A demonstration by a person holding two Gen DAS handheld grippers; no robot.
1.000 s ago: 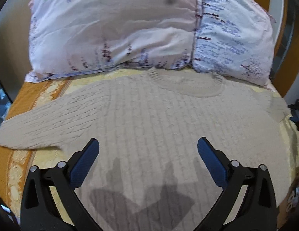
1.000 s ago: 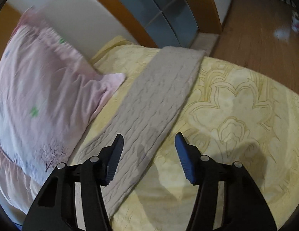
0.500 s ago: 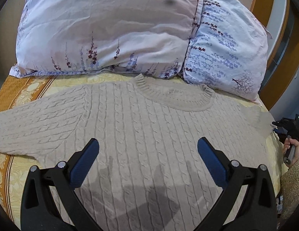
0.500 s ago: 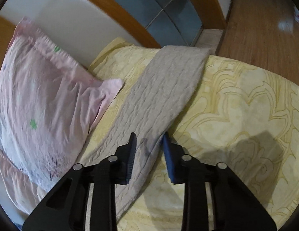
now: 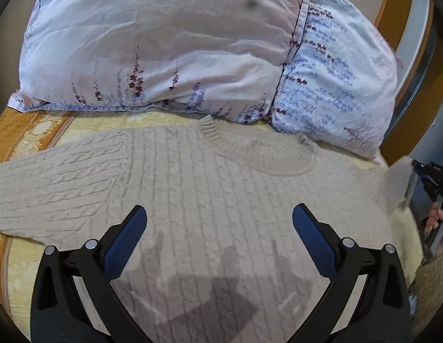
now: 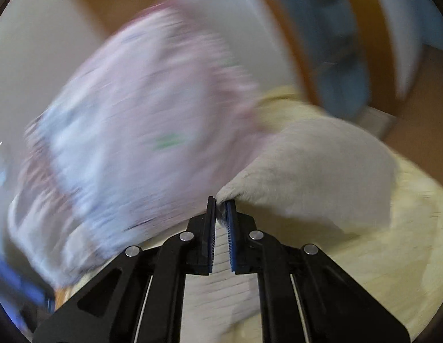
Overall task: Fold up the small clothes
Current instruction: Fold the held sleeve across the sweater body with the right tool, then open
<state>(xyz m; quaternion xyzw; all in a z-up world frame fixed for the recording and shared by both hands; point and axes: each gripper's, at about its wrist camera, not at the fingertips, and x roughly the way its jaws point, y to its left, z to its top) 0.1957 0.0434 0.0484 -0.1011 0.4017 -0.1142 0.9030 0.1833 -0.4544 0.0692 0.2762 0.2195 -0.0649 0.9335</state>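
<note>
A beige cable-knit sweater (image 5: 210, 194) lies flat on the bed, collar toward the pillows, one sleeve (image 5: 50, 188) stretched out to the left. My left gripper (image 5: 220, 223) is open and empty, hovering over the sweater's chest. My right gripper (image 6: 220, 210) is shut on the sweater's other sleeve (image 6: 321, 165) and holds it lifted off the bed; the right wrist view is blurred by motion. In the left wrist view that raised sleeve (image 5: 398, 183) shows at the far right, pinched by the right gripper (image 5: 421, 168).
Two pillows (image 5: 170, 45) (image 5: 335, 85) lean against the headboard just behind the collar. The yellow patterned bedspread (image 5: 30, 274) has an orange border at the left. A wooden bed frame (image 5: 392, 14) stands at the right.
My right gripper has closed fully on the right sleeve and lifted it, swinging fast toward the pillows. My left gripper stays open over the sweater's chest, its view shifted slightly.
</note>
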